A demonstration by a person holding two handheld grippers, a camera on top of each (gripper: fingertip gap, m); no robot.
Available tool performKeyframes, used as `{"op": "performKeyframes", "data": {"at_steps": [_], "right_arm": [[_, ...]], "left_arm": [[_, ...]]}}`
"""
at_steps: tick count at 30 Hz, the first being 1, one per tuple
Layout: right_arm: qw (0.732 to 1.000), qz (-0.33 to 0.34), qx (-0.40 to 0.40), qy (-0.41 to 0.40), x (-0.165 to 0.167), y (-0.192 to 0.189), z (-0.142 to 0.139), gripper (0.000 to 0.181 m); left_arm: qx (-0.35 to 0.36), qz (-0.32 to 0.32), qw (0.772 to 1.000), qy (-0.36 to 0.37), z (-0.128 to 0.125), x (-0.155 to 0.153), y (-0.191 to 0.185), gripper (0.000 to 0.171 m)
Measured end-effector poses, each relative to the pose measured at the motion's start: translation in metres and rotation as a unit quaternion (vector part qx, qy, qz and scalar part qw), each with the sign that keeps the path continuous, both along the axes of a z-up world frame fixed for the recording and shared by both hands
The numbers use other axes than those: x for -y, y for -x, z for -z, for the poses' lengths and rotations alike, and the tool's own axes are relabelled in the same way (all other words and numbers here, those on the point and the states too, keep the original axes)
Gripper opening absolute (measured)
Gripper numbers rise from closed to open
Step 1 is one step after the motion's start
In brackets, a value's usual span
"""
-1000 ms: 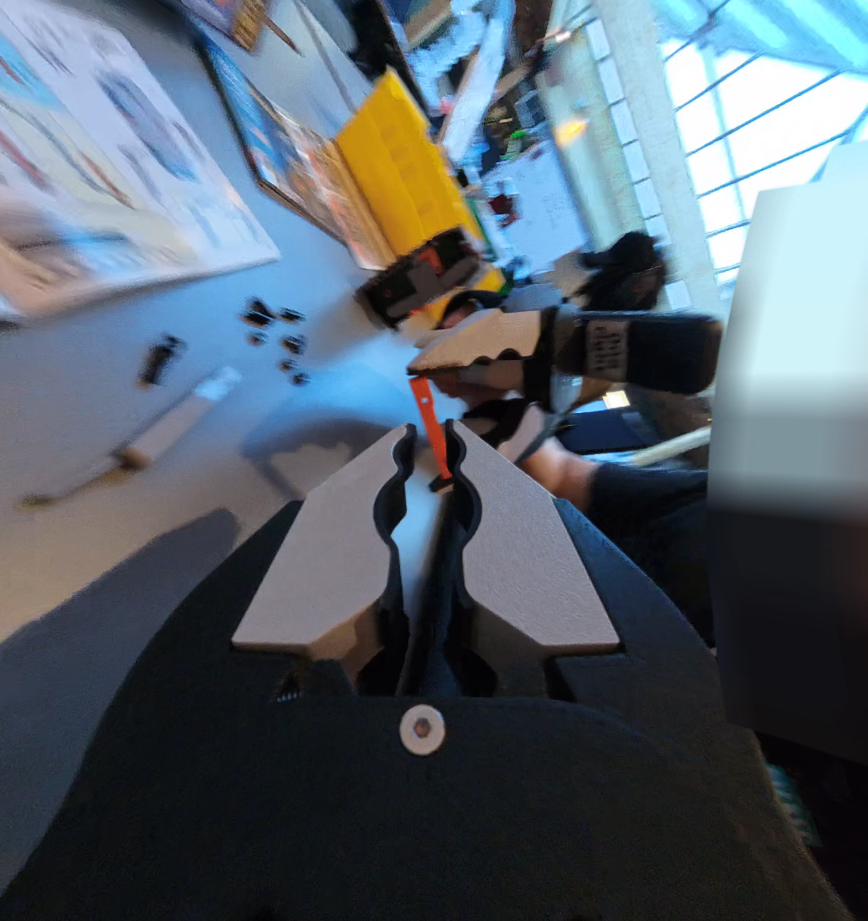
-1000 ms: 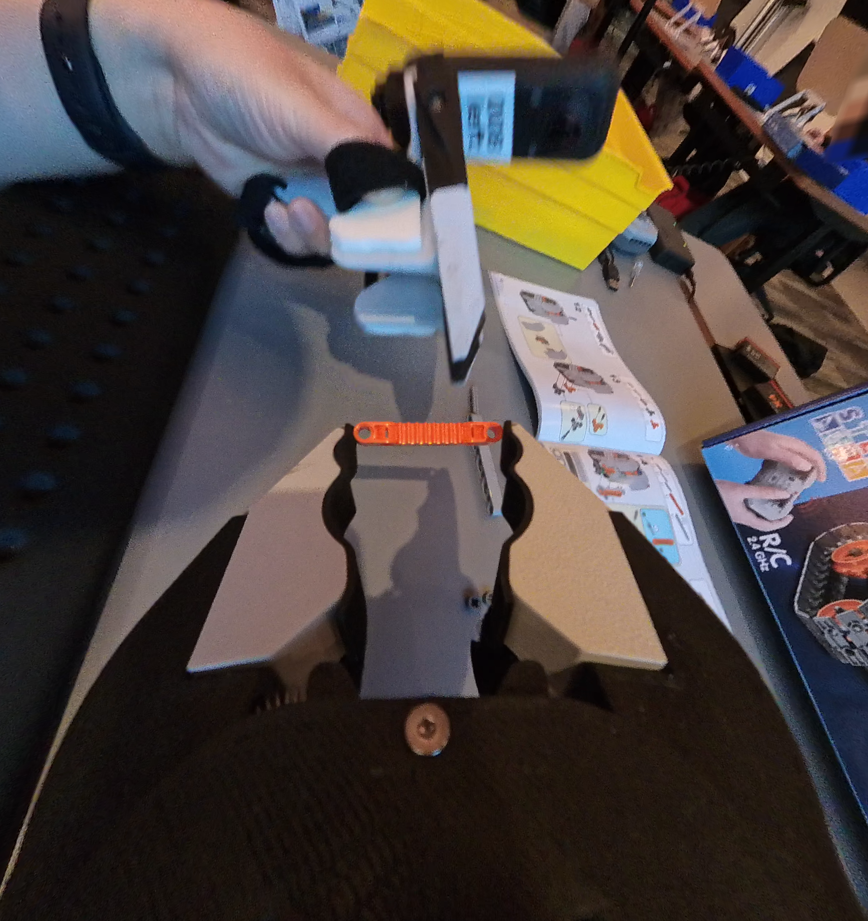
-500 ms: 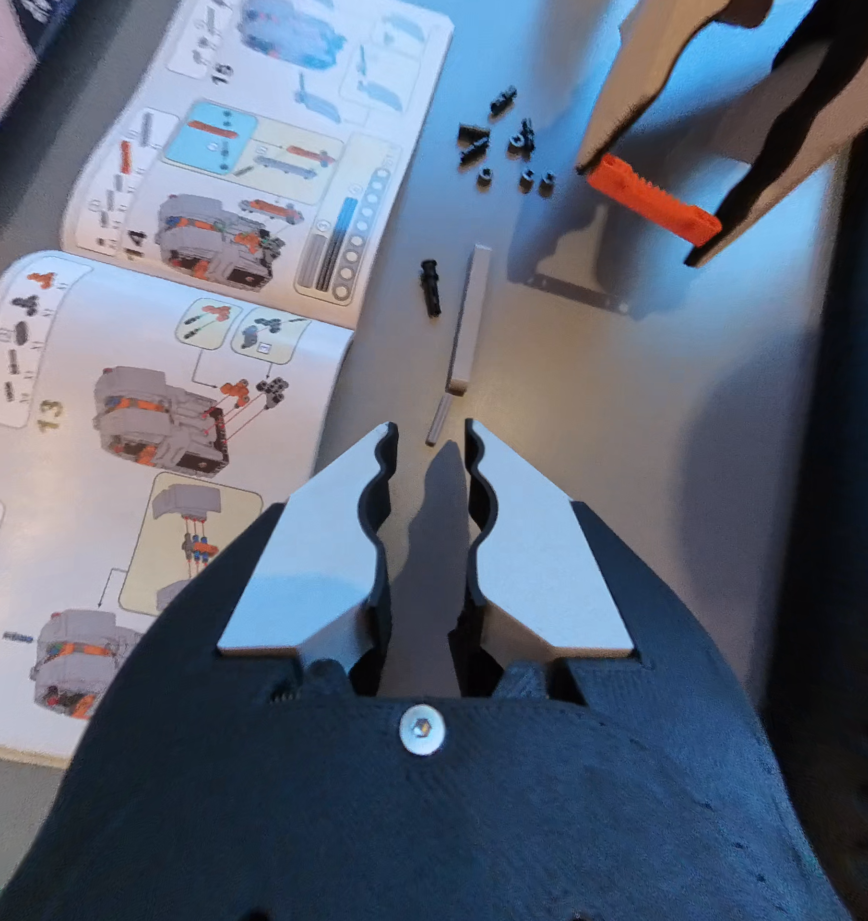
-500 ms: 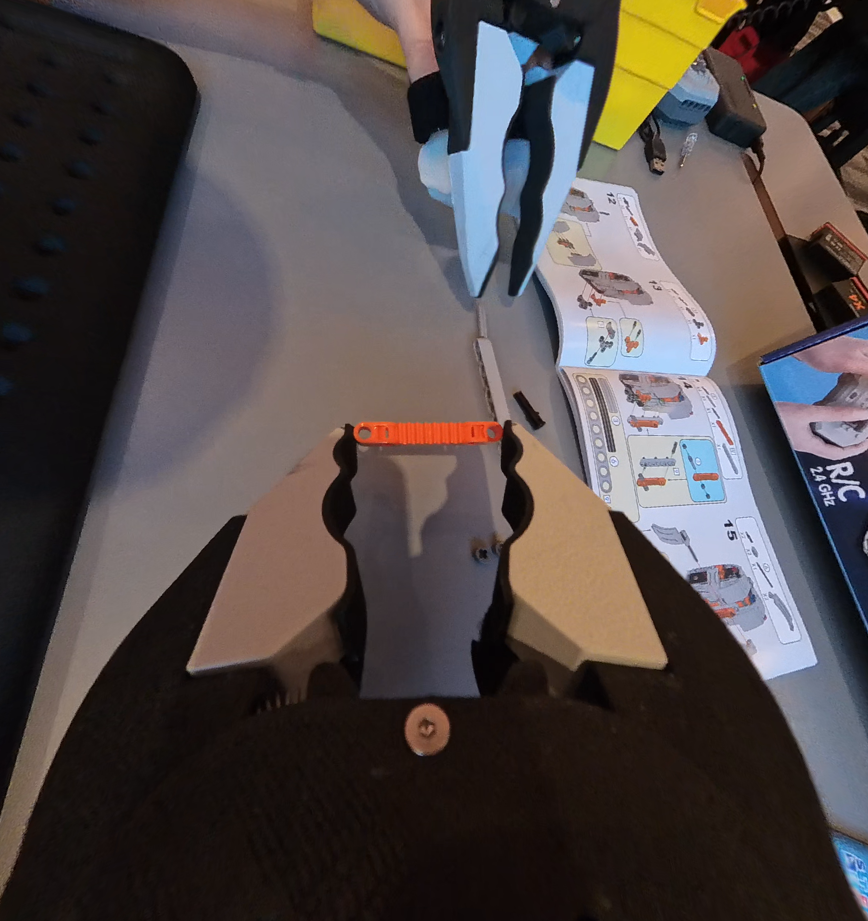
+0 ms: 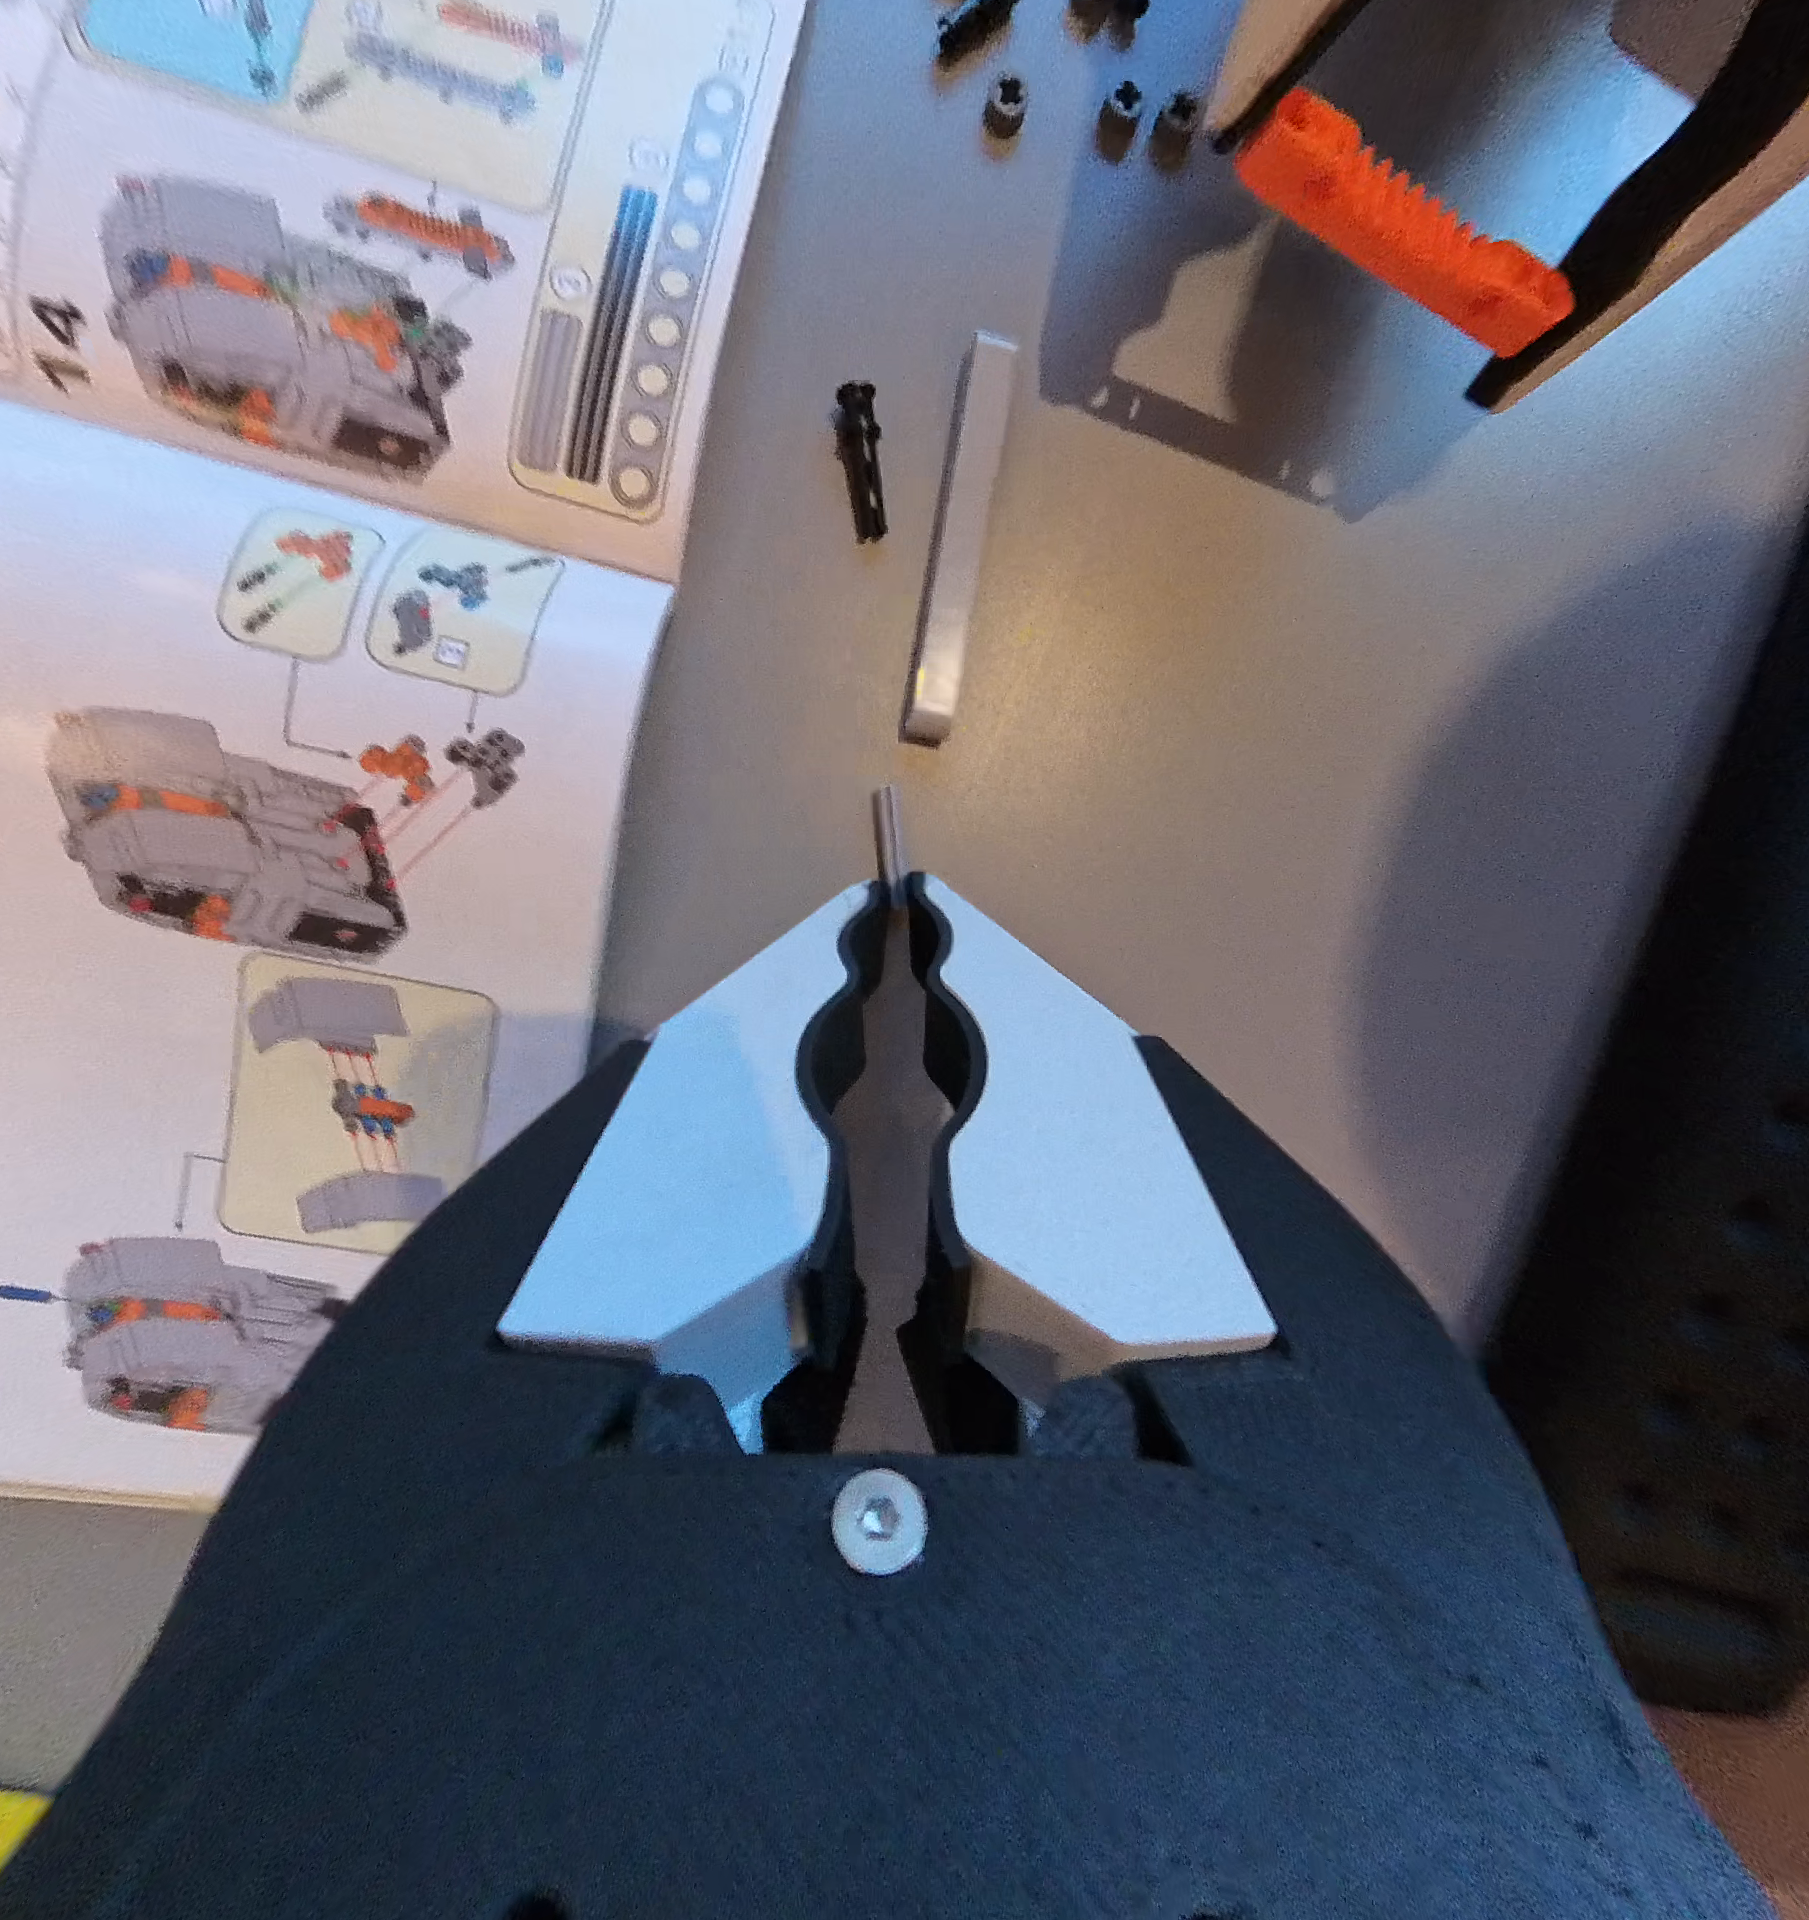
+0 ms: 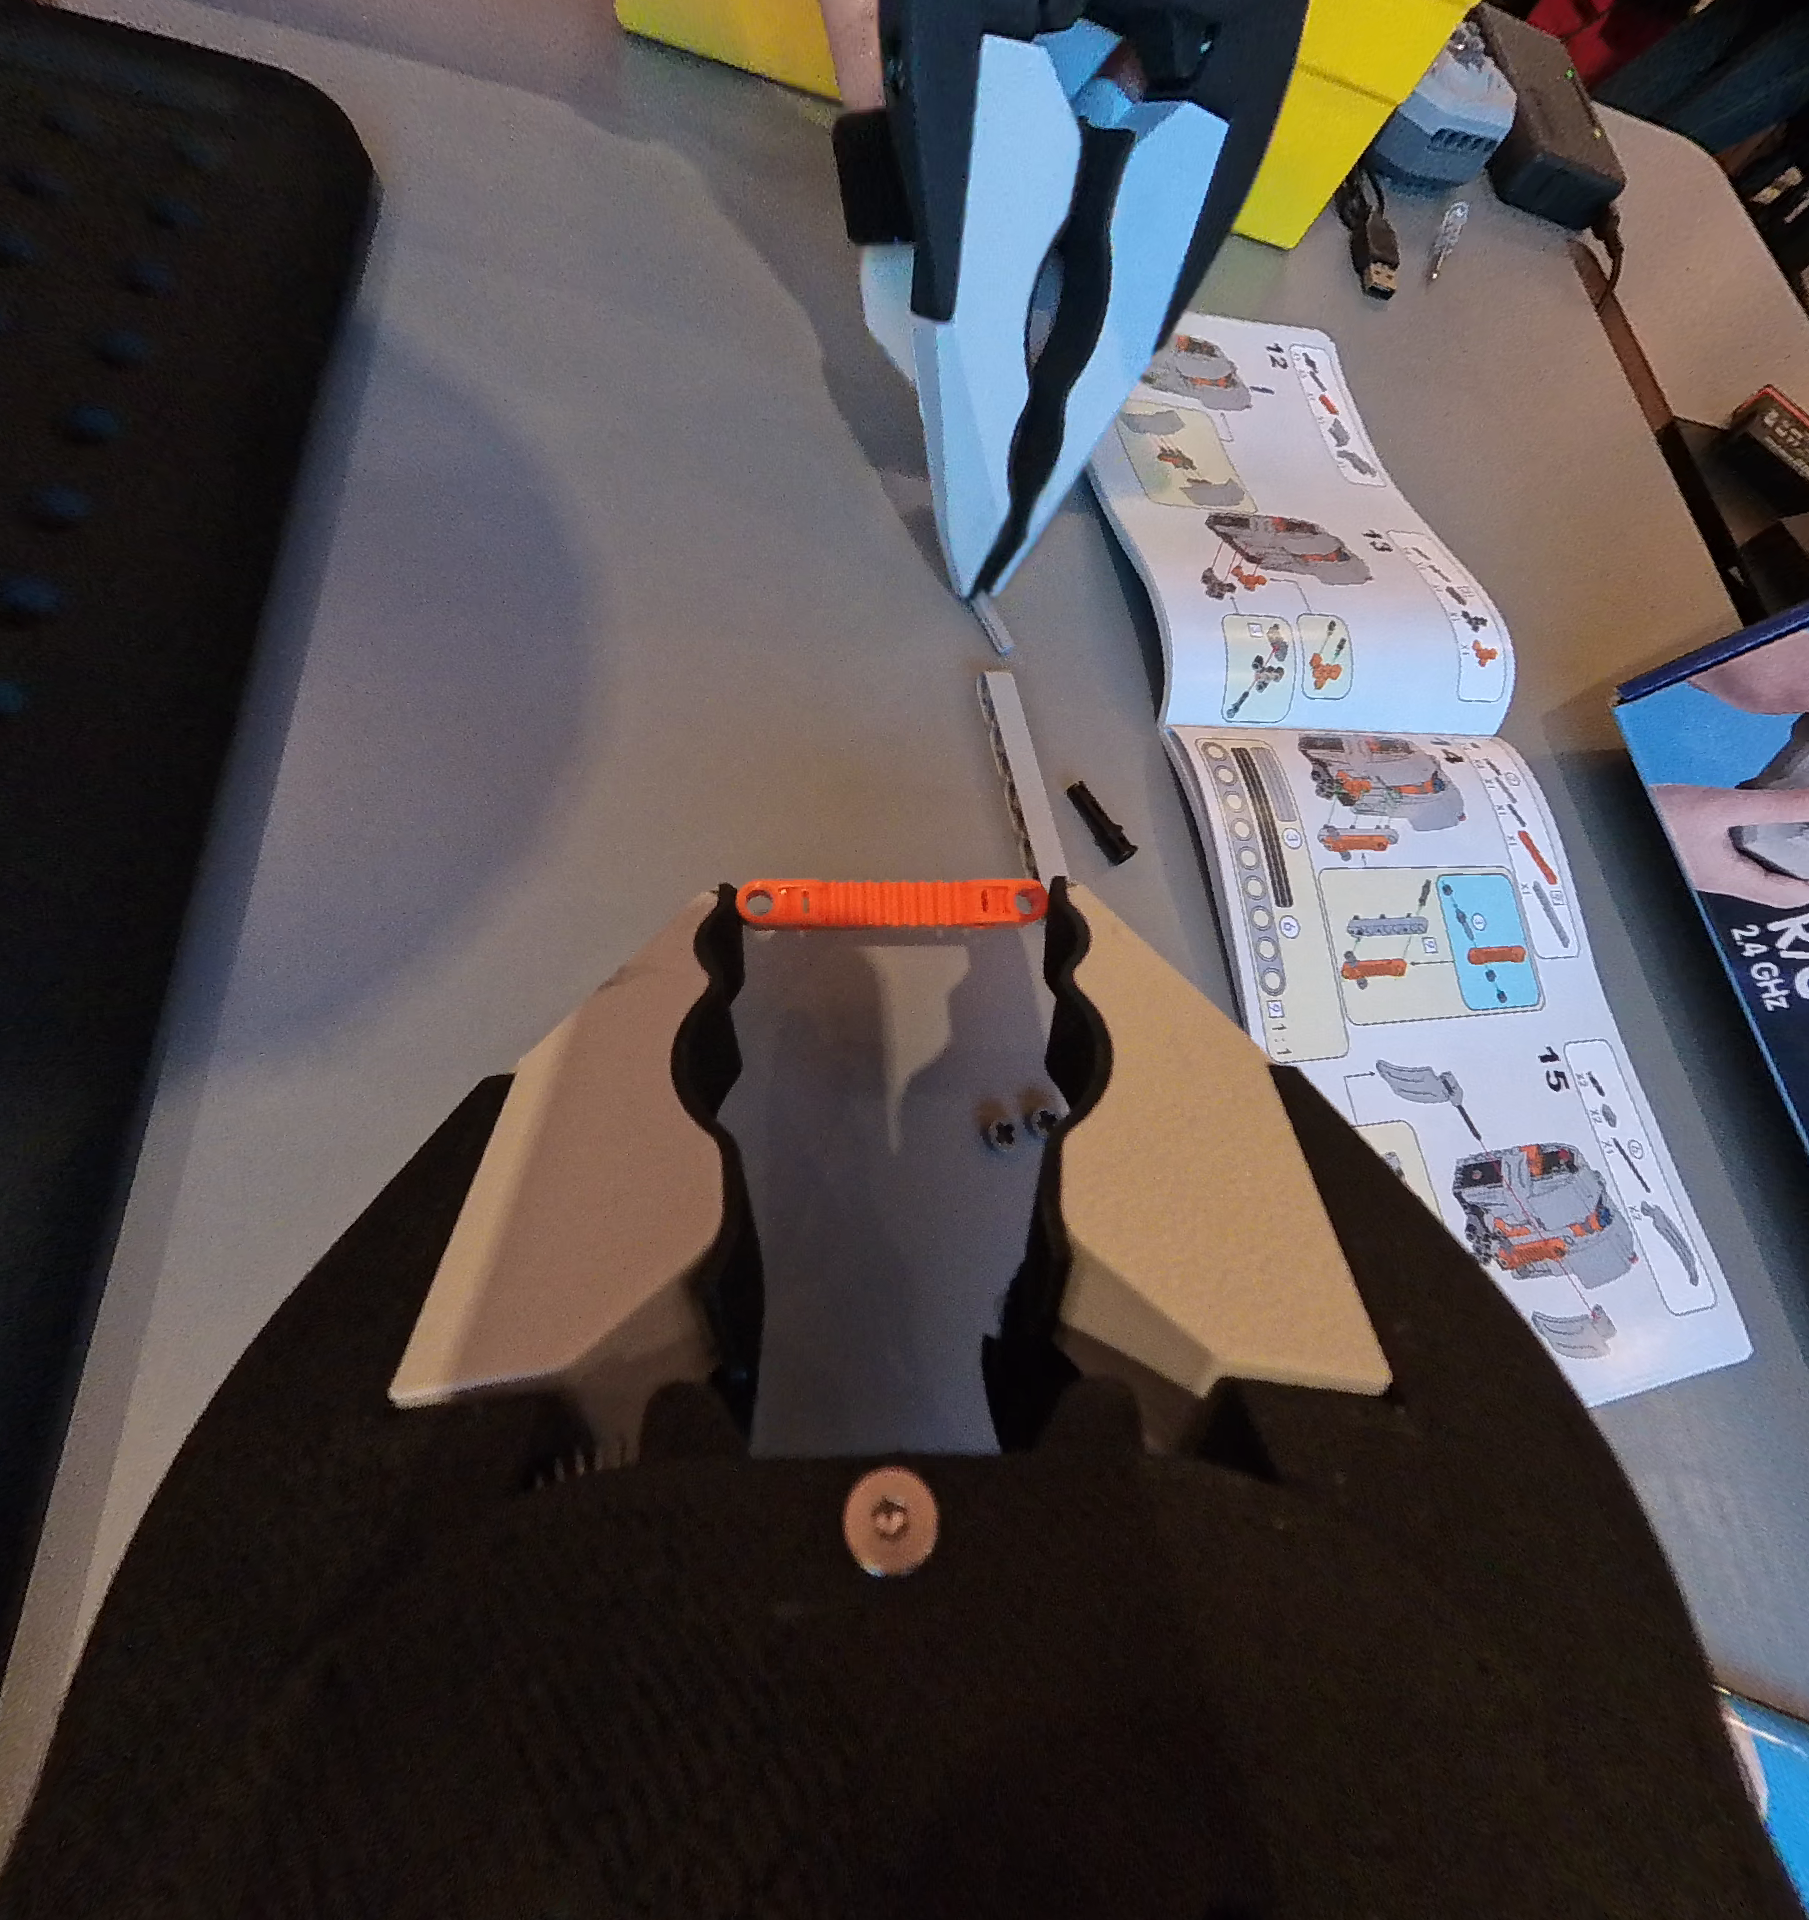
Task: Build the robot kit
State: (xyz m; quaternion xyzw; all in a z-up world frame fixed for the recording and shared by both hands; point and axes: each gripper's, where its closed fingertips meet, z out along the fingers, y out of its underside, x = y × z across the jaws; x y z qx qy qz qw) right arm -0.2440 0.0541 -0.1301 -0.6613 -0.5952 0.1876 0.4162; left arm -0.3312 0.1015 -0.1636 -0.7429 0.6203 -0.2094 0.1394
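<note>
My left gripper is down at the grey table and shut on a thin grey rod, which sticks out ahead of the fingertips. The right wrist view shows the same grip, with the left gripper tip on the rod. A long grey beam and a black pin lie just beyond. My right gripper is shut on an orange toothed beam, held end to end between the fingertips above the table. The orange beam also shows in the left wrist view.
An open instruction booklet lies right of the parts. Small black pieces sit on the table under the right gripper. A yellow bin stands at the back, a blue box at the right, a black studded mat at the left. My right fingertips sit around 11 cm from my left ones. About 6 cm separates my right fingertips from the black pin. Seen from the right wrist view as well.
My left gripper swung away from the orange beam down to the table, opened, moved forward and closed on the thin grey rod. My right gripper kept hold of the orange beam.
</note>
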Motion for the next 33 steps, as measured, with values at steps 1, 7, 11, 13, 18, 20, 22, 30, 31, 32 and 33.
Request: {"op": "performKeyframes", "data": {"at_steps": [1, 7, 11, 13, 18, 20, 22, 30, 31, 32, 33], "right_arm": [[1.0, 0.0, -0.001, 0.001, 0.0, 0.0, 0.0, 0.057], [1.0, -0.015, 0.001, -0.001, 0.006, 0.008, 0.002, 0.057], [0.999, -0.038, 0.009, 0.008, 0.015, 0.015, 0.009, 0.057], [0.999, -0.051, 0.01, 0.008, 0.02, 0.017, 0.01, 0.057], [0.997, -0.078, 0.004, -0.004, 0.029, 0.024, 0.008, 0.057], [0.996, -0.087, 0.005, -0.003, 0.032, 0.026, 0.009, 0.057], [0.996, -0.093, 0.008, -0.007, 0.034, 0.027, 0.009, 0.057], [0.995, -0.103, -0.015, -0.003, 0.037, 0.032, 0.005, 0.057], [0.995, -0.102, -0.019, 0.0, 0.037, 0.032, 0.004, 0.057], [0.995, -0.102, -0.021, 0.002, 0.037, 0.032, 0.004, 0.057], [0.995, -0.103, -0.019, 0.002, 0.037, 0.032, 0.005, 0.057]], "left_arm": [[0.003, -0.007, 1.0, 0.02, -0.004, 0.004, 0.0, 0.0], [0.074, -0.01, 0.992, 0.101, -0.041, 0.049, -0.024, 0.0], [0.034, 0.047, 0.992, 0.108, -0.033, 0.087, -0.036, 0.0], [0.025, 0.052, 0.991, 0.121, -0.032, 0.097, -0.042, 0.0], [0.034, 0.041, 0.983, 0.174, -0.038, 0.108, -0.052, 0.0], [0.033, 0.035, 0.981, 0.189, -0.036, 0.108, -0.052, 0.0], [0.036, 0.032, 0.979, 0.199, -0.035, 0.108, -0.051, 0.0], [0.035, 0.022, 0.972, 0.23, -0.03, 0.11, -0.05, 0.0], [0.038, 0.025, 0.971, 0.235, -0.031, 0.112, -0.05, 0.0], [0.039, 0.025, 0.97, 0.238, -0.031, 0.112, -0.05, 0.0], [0.042, 0.023, 0.97, 0.239, -0.031, 0.111, -0.051, 0.0]]}}
